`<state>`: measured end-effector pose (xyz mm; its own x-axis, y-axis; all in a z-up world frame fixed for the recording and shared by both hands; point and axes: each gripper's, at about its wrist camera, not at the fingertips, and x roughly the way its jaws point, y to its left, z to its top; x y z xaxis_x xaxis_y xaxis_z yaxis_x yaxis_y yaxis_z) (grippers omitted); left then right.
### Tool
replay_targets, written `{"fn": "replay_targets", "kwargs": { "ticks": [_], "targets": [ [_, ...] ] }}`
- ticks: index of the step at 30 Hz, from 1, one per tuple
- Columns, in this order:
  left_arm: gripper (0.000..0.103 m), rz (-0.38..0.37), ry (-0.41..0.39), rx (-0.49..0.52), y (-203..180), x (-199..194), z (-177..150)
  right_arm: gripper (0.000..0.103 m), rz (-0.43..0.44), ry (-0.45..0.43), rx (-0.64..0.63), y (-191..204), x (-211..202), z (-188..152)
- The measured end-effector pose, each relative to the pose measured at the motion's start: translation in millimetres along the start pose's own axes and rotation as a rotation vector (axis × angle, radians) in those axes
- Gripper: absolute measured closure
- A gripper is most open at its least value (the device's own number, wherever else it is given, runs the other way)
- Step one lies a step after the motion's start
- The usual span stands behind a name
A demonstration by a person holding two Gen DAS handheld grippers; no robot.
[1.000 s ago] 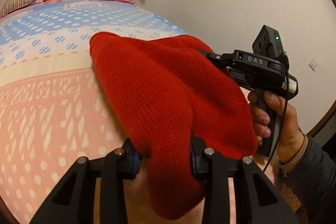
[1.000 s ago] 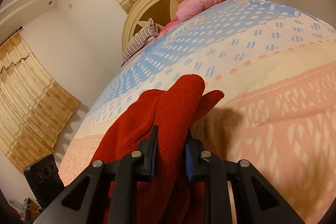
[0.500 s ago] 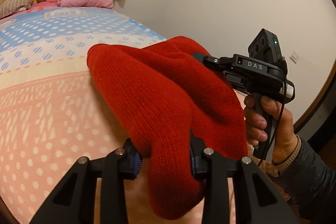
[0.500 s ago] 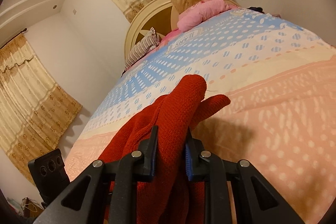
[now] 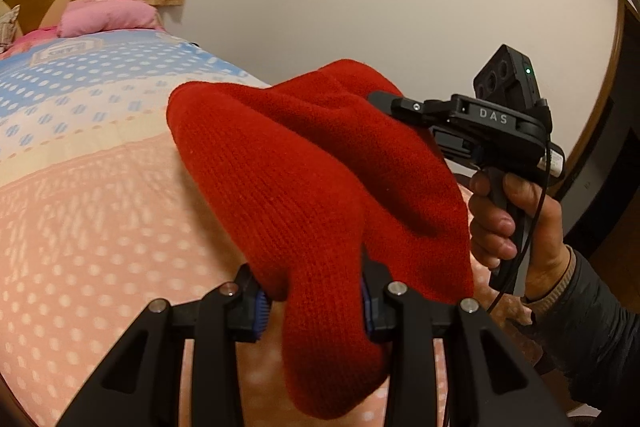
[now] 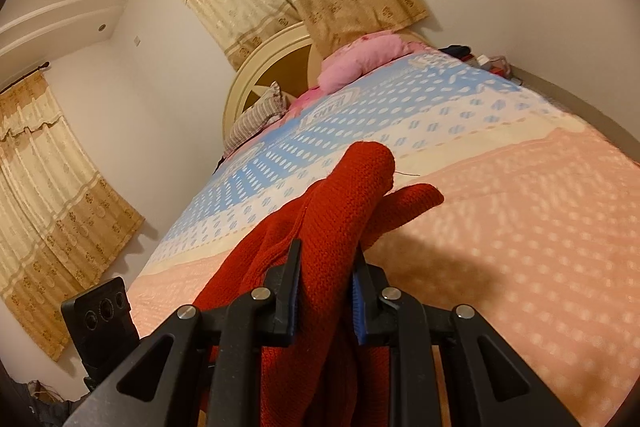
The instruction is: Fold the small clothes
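Note:
A red knitted garment [image 5: 304, 187] hangs in the air above the bed, stretched between both grippers. My left gripper [image 5: 314, 301] is shut on one bunched end of it, with a flap drooping below the fingers. My right gripper [image 6: 325, 281] is shut on the other end [image 6: 340, 211], whose tip sticks out past the fingers. In the left wrist view the right gripper [image 5: 472, 123] shows at the right, held by a hand, its tips buried in the red knit.
The bed [image 5: 80, 211] with a pink, cream and blue dotted cover lies below. Pink pillows [image 6: 360, 57] and a striped pillow [image 6: 256, 115] sit at the headboard. Curtains and a wall stand behind. The left gripper's body [image 6: 104, 319] shows at lower left.
Both grippers have lifted with the garment and tilted upward: the bed sinks lower in both views and more wall and curtain show. Both grips are unchanged.

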<state>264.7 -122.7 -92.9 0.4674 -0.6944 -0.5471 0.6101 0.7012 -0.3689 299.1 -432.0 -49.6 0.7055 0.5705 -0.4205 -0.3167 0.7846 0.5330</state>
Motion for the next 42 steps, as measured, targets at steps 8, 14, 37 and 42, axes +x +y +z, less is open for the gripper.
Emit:
{"fn": "replay_targets", "kwargs": {
  "ticks": [8,14,37,42],
  "targets": [
    [0.068,-0.026,0.025,0.045,-29,10,-2,0.082,-0.054,-0.02,0.014,-17,-46,-12],
    [0.068,-0.031,0.043,0.09,-46,22,-1,0.083,-0.076,-0.032,0.031,-29,-70,-19],
    [0.068,-0.018,0.095,0.13,-71,46,-13,0.083,-0.109,-0.042,0.132,-77,-96,-43],
    [0.068,0.003,0.101,0.134,-70,47,-20,0.083,-0.109,-0.034,0.135,-83,-89,-45]
  ]
}}
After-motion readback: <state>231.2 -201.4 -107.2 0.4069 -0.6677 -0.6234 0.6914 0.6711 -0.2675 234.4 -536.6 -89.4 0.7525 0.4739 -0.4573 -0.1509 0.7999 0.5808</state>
